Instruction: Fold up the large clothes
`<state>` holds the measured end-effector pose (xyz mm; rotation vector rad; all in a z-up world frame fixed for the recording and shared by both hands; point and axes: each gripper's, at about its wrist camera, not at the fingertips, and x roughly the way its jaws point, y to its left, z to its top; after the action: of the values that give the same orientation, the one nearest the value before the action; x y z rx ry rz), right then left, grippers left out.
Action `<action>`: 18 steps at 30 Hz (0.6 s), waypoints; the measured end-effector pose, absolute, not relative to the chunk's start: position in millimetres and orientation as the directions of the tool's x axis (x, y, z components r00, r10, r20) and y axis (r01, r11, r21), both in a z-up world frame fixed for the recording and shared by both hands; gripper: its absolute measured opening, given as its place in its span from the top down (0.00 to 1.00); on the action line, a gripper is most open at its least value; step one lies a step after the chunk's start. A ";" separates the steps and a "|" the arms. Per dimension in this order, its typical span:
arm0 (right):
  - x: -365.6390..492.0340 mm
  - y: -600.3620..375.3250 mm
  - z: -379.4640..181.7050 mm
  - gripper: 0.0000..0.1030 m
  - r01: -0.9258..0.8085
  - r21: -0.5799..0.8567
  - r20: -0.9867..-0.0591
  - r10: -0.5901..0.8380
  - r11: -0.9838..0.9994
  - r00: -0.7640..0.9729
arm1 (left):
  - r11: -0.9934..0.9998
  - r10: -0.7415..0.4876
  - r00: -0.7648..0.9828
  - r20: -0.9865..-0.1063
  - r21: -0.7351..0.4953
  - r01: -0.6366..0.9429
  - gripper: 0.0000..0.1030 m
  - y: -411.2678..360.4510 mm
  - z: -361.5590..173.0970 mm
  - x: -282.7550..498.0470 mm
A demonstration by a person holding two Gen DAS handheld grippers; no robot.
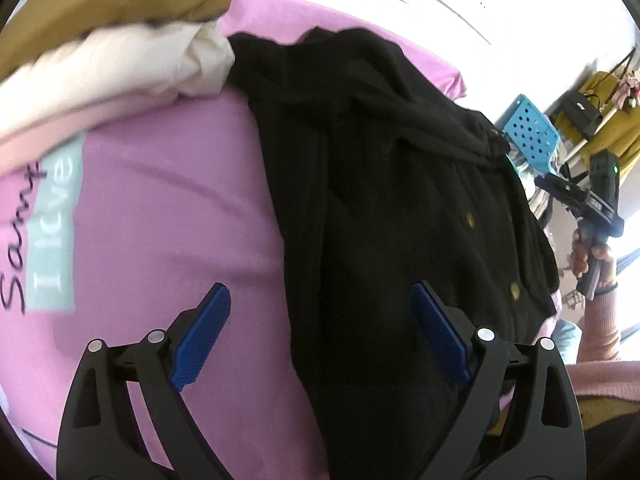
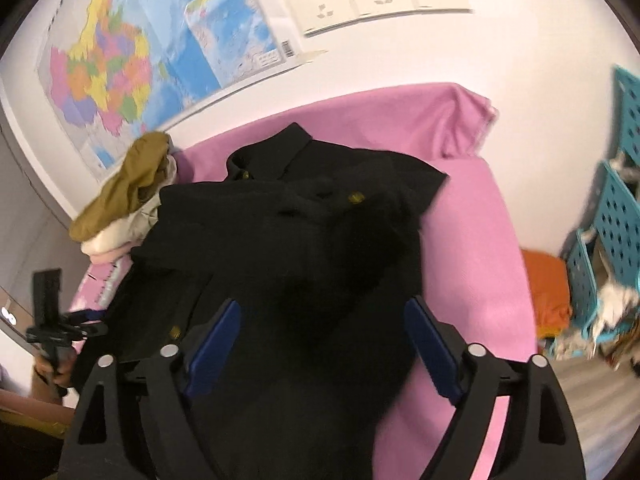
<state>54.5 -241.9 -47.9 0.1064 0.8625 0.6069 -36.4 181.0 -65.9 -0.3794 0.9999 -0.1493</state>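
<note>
A black button-up jacket (image 1: 400, 200) with gold buttons lies partly folded on the pink-covered surface (image 1: 168, 216); in the right wrist view it (image 2: 304, 248) shows its collar at the far end. My left gripper (image 1: 320, 300) is open and empty, hovering over the jacket's left edge. My right gripper (image 2: 322, 316) is open and empty above the jacket's near end. The right gripper also shows at the left wrist view's right edge (image 1: 576, 196), held in a hand. The left gripper shows at the right wrist view's left edge (image 2: 52, 328).
A stack of folded clothes, brown on cream (image 1: 120, 32), sits at the far left of the pink cover (image 2: 472, 208) and also shows in the right wrist view (image 2: 128, 192). Blue perforated crates (image 2: 616, 220) and an orange item (image 2: 548, 292) stand right. A map (image 2: 132, 52) hangs on the wall.
</note>
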 end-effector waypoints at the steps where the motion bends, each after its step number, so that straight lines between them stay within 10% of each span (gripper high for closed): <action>1: 50.5 -248.7 -49.7 0.16 -0.451 0.342 -0.678 0.548 0.825 0.489 | 0.920 -0.303 0.535 -0.789 -0.388 -0.050 0.12 180.5 -66.7 -38.8; 18: -3.5 -277.6 -104.7 0.12 -0.393 0.481 -0.670 0.618 0.784 0.411 | 0.875 -0.413 0.521 -0.747 -0.484 0.001 0.09 160.2 -74.0 -70.4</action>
<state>-3.5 -277.6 -104.7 0.2651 0.9531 0.6452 -70.4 160.2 -74.0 -0.4593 0.9996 -0.2589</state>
